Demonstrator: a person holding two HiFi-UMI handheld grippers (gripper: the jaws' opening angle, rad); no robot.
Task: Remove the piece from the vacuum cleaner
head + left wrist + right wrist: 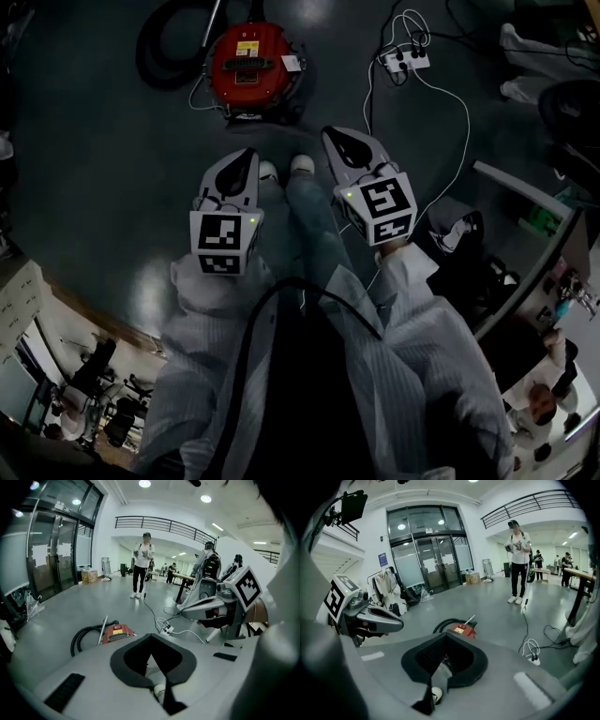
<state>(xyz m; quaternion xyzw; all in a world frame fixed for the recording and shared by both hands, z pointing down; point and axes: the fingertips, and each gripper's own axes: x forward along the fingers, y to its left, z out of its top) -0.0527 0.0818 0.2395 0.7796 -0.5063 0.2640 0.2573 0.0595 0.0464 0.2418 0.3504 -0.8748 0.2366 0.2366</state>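
Approach step, nothing touched. Left gripper (pixel 247 156), right gripper (pixel 332 135): fingers closed, empty. Next I'd reach down to red vacuum cleaner (pixel 247 58), opening fingers.

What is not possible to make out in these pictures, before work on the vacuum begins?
- The label on the vacuum: too small to read in every view.
- What comes off: cannot be told; the vacuum is far and small.
- The hose: cut off by the head view's top edge.
- The vacuum's lower part: in the right tool view, hidden behind the right tool.
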